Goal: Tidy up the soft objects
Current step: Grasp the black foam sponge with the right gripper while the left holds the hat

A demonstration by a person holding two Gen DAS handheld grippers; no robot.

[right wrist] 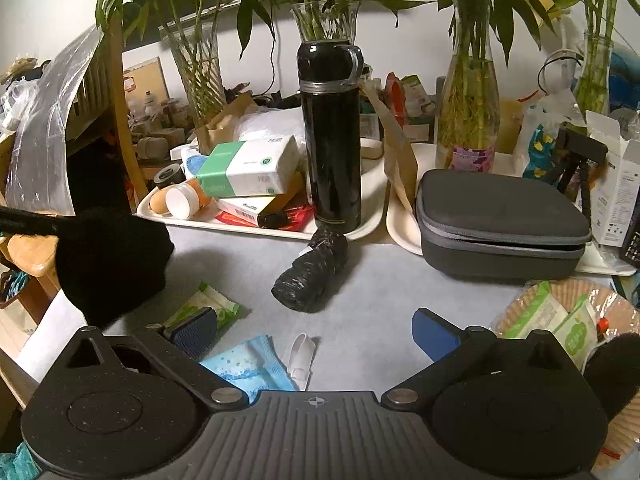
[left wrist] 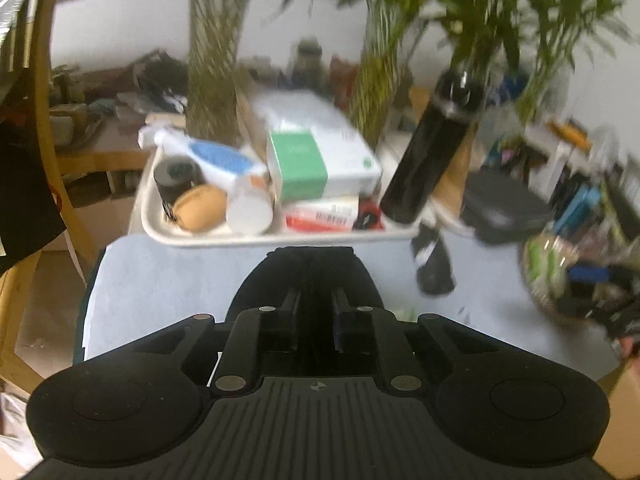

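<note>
My left gripper (left wrist: 316, 280) is shut on a black soft cloth (left wrist: 308, 276) that hangs over its fingers, above the table's left part. In the right wrist view the same black cloth (right wrist: 112, 256) hangs at the left. My right gripper (right wrist: 316, 328) is open and empty, low over the table. Between and before its fingers lie a blue wet-wipe packet (right wrist: 252, 364), a green wipe packet (right wrist: 204, 304) and a small white plastic piece (right wrist: 302, 354). A rolled black bundle (right wrist: 312, 272) lies further ahead. A woven basket (right wrist: 568, 320) at the right holds green packets.
A cream tray (right wrist: 260, 230) ahead holds a tall black flask (right wrist: 332, 140), tissue boxes and bottles. A grey zip case (right wrist: 500, 220) sits on a second tray at the right. Glass vases with bamboo stand behind. A wooden chair is at the left.
</note>
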